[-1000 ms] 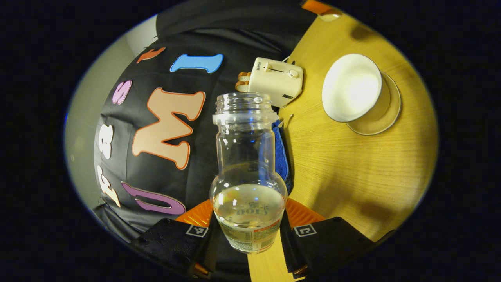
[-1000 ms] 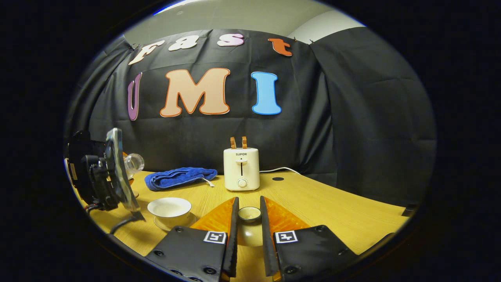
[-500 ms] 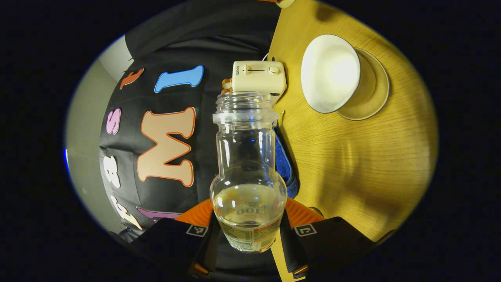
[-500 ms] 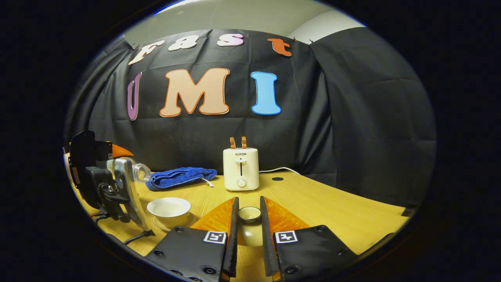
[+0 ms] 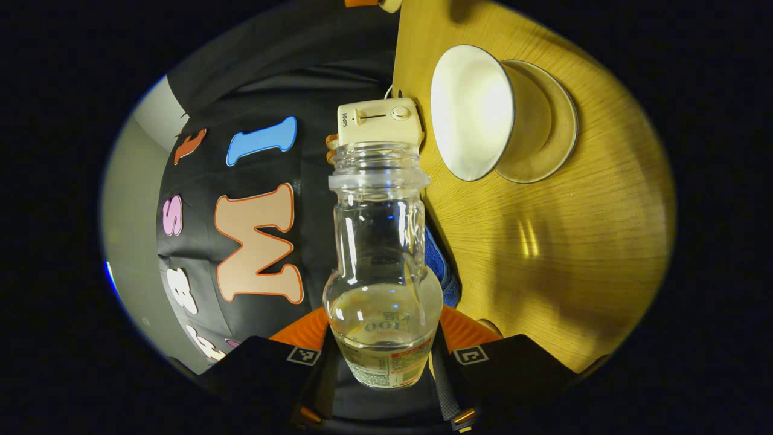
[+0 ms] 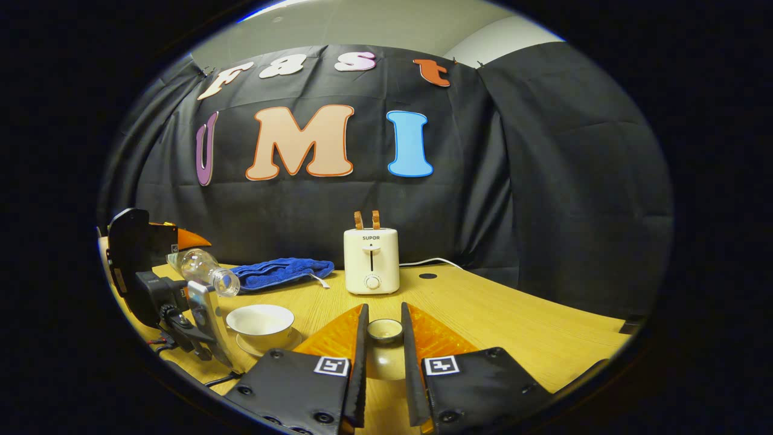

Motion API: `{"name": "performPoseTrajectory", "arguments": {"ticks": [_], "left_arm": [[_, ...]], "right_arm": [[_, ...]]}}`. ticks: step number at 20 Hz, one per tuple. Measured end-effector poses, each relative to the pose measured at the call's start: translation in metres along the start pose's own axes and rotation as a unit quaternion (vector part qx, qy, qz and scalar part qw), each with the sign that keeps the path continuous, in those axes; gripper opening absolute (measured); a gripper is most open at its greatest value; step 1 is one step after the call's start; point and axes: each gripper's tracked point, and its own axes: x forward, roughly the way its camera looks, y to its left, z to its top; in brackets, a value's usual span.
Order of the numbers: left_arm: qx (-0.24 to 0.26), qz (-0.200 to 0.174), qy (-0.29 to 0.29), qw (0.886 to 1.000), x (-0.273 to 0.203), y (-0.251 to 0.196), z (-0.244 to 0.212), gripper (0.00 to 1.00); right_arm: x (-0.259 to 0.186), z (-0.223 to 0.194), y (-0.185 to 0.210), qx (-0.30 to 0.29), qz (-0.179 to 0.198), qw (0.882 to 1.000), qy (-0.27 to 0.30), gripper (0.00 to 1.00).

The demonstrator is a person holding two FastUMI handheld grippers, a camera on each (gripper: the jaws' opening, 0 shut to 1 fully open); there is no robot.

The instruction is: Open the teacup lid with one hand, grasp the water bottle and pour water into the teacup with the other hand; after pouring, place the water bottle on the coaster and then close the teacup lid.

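My left gripper [image 5: 381, 341] is shut on the body of a clear glass water bottle [image 5: 379, 241] that holds a little water. The uncapped bottle [image 6: 204, 270] is tipped far over, its mouth pointing down and right, just above and left of the white teacup [image 6: 261, 321]. In the left gripper view the open teacup [image 5: 472, 112] on its saucer [image 5: 552, 130] lies up and right of the bottle mouth. My right gripper [image 6: 384, 339] is shut on the knob of the teacup lid [image 6: 384, 330], held above the table to the right of the cup.
A cream toaster [image 6: 371, 260] with toast stands at the back of the wooden table [image 6: 495, 326]. A folded blue towel [image 6: 279, 272] lies left of it, behind the cup. A cable trails from the left gripper near the table's front left.
The left gripper has tilted the bottle further, and its mouth has dropped toward the teacup. The right gripper and lid have stayed still.
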Motion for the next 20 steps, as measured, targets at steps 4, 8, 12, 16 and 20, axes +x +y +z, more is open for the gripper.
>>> {"name": "performPoseTrajectory", "arguments": {"ticks": [4,8,12,16,20], "left_arm": [[0.024,0.006,0.002,1.000,-0.002,0.004,0.000,0.64],[0.048,0.013,0.000,0.999,-0.002,0.010,0.003,0.64],[0.063,0.012,-0.001,0.998,-0.002,0.014,0.003,0.64],[0.083,0.013,0.002,0.996,0.000,0.019,0.002,0.64],[0.109,0.020,0.005,0.994,0.000,0.028,0.001,0.64]], "right_arm": [[0.000,0.000,0.000,0.000,0.000,1.000,0.000,0.31],[0.000,0.000,0.000,0.000,0.000,1.000,0.000,0.31],[0.000,0.000,0.000,0.000,0.000,1.000,0.001,0.31],[0.000,0.001,0.000,0.000,0.000,1.000,0.000,0.31],[0.000,0.001,0.000,0.000,0.000,1.000,0.000,0.31]]}}
